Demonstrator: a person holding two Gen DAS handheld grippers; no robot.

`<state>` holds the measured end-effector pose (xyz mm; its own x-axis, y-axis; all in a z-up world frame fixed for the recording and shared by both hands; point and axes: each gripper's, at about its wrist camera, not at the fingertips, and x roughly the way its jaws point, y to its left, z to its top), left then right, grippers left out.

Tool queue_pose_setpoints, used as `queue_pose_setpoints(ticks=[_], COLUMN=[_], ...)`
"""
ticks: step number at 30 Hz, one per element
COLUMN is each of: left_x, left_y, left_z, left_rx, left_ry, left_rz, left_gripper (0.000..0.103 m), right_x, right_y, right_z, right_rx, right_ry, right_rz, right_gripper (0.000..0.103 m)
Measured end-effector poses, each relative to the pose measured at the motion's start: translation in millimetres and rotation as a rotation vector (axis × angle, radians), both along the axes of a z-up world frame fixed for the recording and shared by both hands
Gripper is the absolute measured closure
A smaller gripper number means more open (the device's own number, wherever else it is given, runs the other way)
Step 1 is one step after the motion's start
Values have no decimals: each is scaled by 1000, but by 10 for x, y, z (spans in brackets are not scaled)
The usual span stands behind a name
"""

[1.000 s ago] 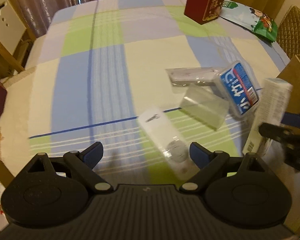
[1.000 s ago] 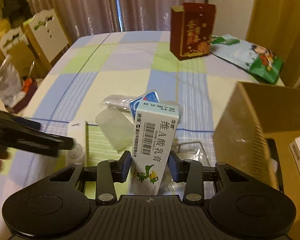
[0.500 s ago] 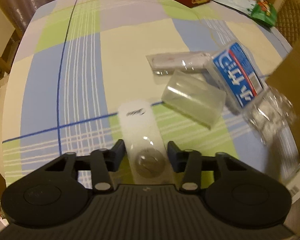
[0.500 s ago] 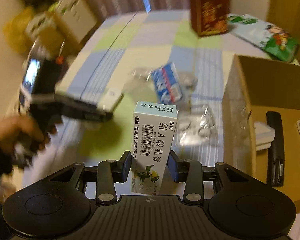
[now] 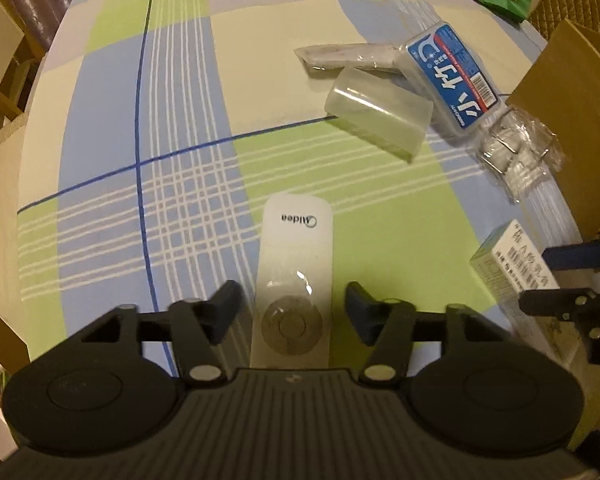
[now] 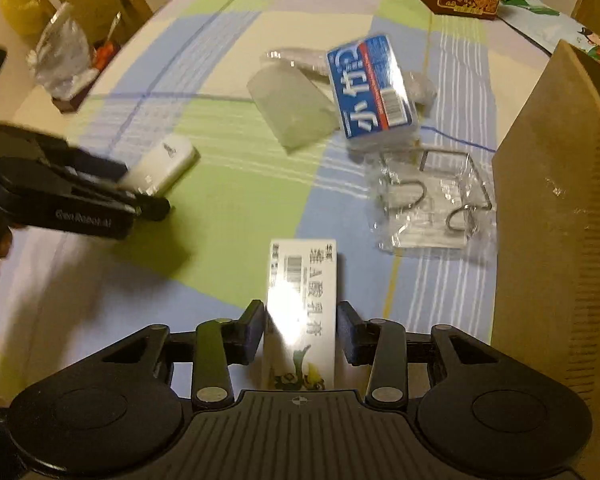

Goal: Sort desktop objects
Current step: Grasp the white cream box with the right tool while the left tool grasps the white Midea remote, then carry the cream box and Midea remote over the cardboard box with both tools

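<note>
My left gripper's [image 5: 292, 312] fingers are opening around one white remote [image 5: 294, 276], pads clear of it, low centre; half a second ago they were pinching it. My right gripper [image 6: 300, 330] is still clamping one ointment box [image 6: 302, 312], now lower, bottom centre.

Two handheld grippers, both built alike. The left gripper [image 5: 292, 312] has a black body with a ribbed, grooved top surface and a round, dished housing on each side. Two black linkage arms run forward from it, each pinned with a pale, round screw head. Its fingers [image 5: 360, 312] carry dark blue pads. The right gripper [image 6: 300, 330] shows the same ribbed black body, twin round housings, pale screw heads and dark blue pads. Seen side-on from the right wrist camera, the left gripper bears blurred white lettering along its black flank.
</note>
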<state>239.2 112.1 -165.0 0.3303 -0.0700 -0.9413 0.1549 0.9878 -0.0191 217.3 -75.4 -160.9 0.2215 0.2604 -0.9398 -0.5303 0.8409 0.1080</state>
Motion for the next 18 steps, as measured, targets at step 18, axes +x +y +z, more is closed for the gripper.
queue_pose_setpoints(ticks=[18], left_x=[-402], left_y=[-120], left_z=[267], left_rx=[-64], left_ry=[-23], left_rz=[2], left_gripper=[68], right_x=[-372], right_y=[-460], right_z=[253], right_rx=[144], right_ry=[-47], right_rz=[15], right_gripper=[66])
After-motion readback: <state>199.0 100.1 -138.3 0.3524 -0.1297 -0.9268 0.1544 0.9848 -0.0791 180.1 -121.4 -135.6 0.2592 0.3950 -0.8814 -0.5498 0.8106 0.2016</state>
